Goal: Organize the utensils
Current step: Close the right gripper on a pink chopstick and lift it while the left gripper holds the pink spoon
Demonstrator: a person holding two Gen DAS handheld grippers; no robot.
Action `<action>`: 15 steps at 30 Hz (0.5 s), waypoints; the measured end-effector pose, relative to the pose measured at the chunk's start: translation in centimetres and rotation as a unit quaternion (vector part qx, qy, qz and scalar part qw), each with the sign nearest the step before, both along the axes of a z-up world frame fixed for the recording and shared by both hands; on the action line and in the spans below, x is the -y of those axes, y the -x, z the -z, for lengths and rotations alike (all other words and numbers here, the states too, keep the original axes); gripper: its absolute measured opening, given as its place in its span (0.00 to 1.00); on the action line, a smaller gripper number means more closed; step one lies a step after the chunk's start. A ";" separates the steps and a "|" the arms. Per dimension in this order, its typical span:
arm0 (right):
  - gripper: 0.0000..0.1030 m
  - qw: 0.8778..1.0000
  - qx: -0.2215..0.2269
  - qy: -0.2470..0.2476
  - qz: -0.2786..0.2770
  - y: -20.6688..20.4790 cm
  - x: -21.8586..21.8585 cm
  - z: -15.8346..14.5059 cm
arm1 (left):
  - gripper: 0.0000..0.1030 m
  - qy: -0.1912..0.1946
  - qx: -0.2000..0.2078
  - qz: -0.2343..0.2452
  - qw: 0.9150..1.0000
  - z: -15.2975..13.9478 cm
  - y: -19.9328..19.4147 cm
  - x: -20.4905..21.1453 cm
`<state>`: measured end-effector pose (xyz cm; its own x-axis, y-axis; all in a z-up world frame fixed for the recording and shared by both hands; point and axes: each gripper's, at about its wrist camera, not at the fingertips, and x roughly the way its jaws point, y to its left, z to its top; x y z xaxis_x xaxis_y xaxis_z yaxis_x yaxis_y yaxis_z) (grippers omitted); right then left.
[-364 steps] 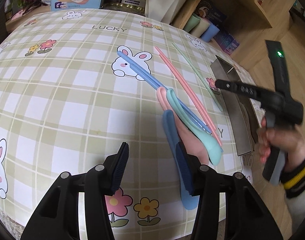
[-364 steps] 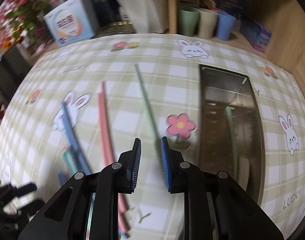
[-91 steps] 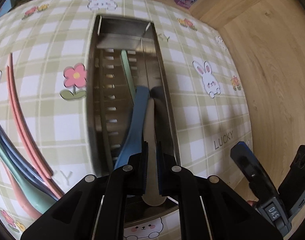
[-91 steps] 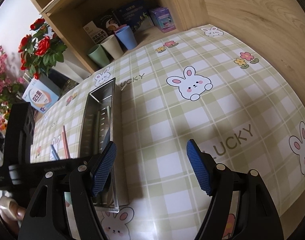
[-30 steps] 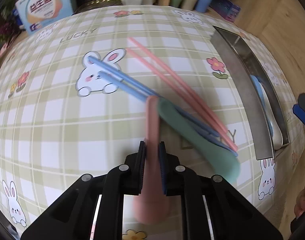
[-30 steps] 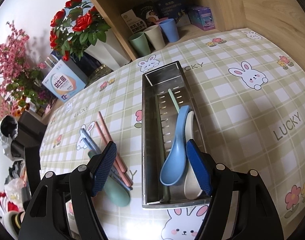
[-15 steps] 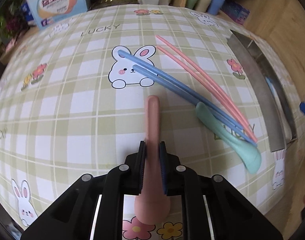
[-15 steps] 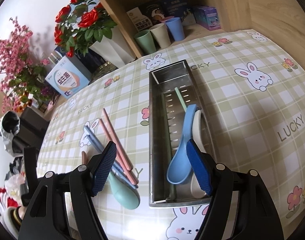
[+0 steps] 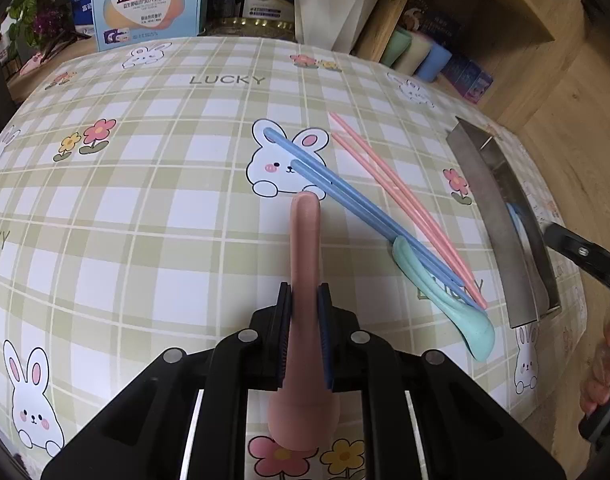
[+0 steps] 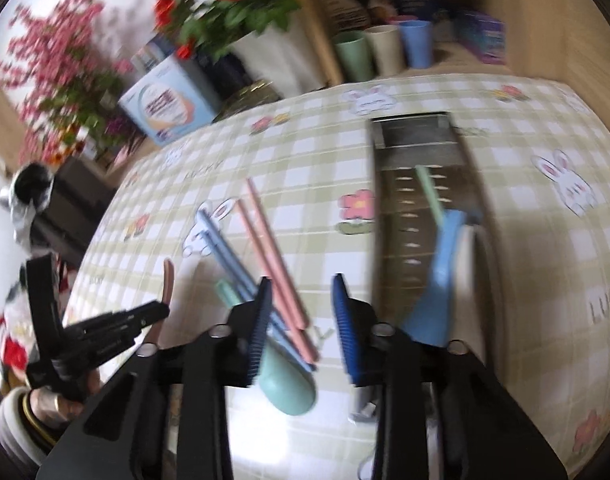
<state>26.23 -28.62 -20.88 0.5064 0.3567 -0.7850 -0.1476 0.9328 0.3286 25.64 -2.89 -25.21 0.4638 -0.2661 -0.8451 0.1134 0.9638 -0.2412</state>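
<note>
Left wrist view is showing the left gripper (image 9: 305, 332) clamping the pink spoon (image 9: 305, 280) by its handle, the bowl end sitting near the camera and the handle tip reaching toward the printed rabbit. Right gripper (image 10: 301, 324) is hanging over the chopsticks with a narrow gap between its pads; its jaws have just been closing, and nothing is pressed between them as far as I can see (this view is blurred).

Task is looking about half done: the metal tray (image 10: 389, 240) is already holding a blue spoon (image 10: 437, 280), a white spoon (image 10: 471, 264) and one green stick (image 10: 429, 188). The green spoon (image 9: 449, 304), the blue chopsticks (image 9: 345, 196) and the pink chopsticks (image 9: 401, 196) are lying on the tablecloth (image 9: 145, 200), beside the tray.

Both chopstick pairs are crossing over the green spoon, so they are standing in its way. Cups (image 10: 381, 56) and a flower vase (image 10: 265, 60) are standing behind, well apart.
</note>
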 end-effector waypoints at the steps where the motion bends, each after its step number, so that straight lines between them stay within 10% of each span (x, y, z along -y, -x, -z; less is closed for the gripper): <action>1: 0.18 1.000 -0.001 0.012 -0.012 -0.5 -0.8 0.1 | 0.12 0.003 0.002 0.000 1.000 0.0 0.0 -0.1; 15: 0.15 0.990 -0.075 0.108 -0.054 -8.8 -8.0 5.9 | 0.12 0.038 0.044 -0.025 0.998 -0.7 0.7 -3.7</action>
